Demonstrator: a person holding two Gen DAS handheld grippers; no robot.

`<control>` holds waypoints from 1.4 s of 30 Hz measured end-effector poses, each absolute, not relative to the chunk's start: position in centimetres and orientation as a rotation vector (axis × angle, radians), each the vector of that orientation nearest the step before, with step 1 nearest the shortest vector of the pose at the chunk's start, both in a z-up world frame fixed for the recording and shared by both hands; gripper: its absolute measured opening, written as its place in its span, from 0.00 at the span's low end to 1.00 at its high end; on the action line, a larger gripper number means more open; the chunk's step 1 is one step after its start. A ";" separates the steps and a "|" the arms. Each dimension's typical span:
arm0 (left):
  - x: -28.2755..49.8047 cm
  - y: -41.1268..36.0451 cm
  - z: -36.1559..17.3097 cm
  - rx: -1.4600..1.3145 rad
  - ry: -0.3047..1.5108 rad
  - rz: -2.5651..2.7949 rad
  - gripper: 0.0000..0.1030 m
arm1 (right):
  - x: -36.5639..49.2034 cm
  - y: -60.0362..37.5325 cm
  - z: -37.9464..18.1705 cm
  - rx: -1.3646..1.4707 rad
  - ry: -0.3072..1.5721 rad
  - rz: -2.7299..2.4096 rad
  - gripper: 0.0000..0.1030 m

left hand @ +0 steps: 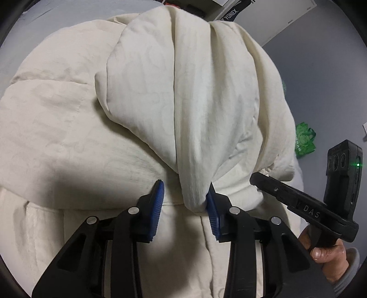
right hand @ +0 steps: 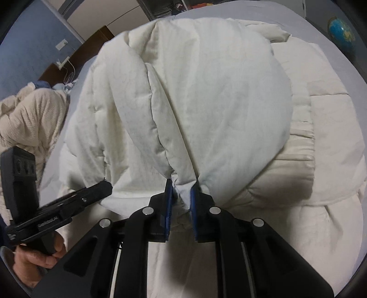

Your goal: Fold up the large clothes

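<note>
A large cream padded coat point(left hand: 179, 91) lies on a grey bed and fills both views. In the left wrist view my left gripper point(left hand: 185, 194) has its blue pads apart, and a bunched fold of the coat hangs between them against the right pad. In the right wrist view my right gripper point(right hand: 181, 190) is shut on a bunched fold of the same coat point(right hand: 206, 96). Each gripper shows in the other's view: the right one point(left hand: 305, 206) at lower right, the left one point(right hand: 57, 211) at lower left. The lifted part of the coat drapes over the rest.
The grey bed sheet point(right hand: 321, 34) shows around the coat. A beige knitted blanket point(right hand: 29, 119) lies at the left. A green bag point(left hand: 305, 139) sits on the floor at the right. A globe point(right hand: 341, 36) stands at the far right. A white cabinet point(left hand: 275, 20) is behind.
</note>
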State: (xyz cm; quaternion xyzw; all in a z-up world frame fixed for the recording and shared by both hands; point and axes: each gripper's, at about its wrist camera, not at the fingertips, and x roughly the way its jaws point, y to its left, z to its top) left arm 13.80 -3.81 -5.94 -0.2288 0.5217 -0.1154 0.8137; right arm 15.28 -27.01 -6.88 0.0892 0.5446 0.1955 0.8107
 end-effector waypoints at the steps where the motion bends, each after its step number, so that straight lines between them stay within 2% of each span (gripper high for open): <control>1: 13.9 -3.8 -6.0 -0.490 1.114 -0.243 0.35 | 15.4 -26.8 -7.0 0.192 1.163 0.415 0.10; 5: 12.9 -2.8 -5.6 -0.568 1.096 -0.267 0.38 | 15.6 -26.9 -6.3 0.231 1.173 0.416 0.14; 7: 12.8 -2.4 -5.2 -0.590 1.094 -0.275 0.42 | 15.5 -27.6 -5.6 0.251 1.177 0.426 0.16; 8: 12.6 -2.0 -4.9 -0.584 1.090 -0.277 0.47 | 15.4 -27.9 -5.1 0.268 1.177 0.433 0.17; 12: 12.0 -1.1 -3.5 -0.565 1.096 -0.285 0.65 | 14.6 -29.7 -3.0 0.305 1.119 0.428 0.40; 16: 10.8 -0.7 -2.4 -0.528 1.102 -0.283 0.74 | 13.7 -32.3 -1.6 0.370 1.076 0.396 0.56; 24: 6.7 3.6 0.2 -0.479 1.070 -0.248 0.82 | 11.6 -39.8 -1.5 0.465 1.067 0.311 0.57; 27: 4.8 6.0 0.7 -0.468 1.055 -0.199 0.87 | 10.5 -43.2 -1.2 0.507 1.063 0.284 0.62; 33: 1.1 11.0 0.3 -0.531 1.085 -0.075 0.87 | 8.1 -49.0 -2.1 0.515 1.127 0.211 0.65; 42: -3.7 14.2 -1.9 -0.617 1.201 0.067 0.87 | 5.9 -51.1 -4.9 0.466 1.318 0.172 0.65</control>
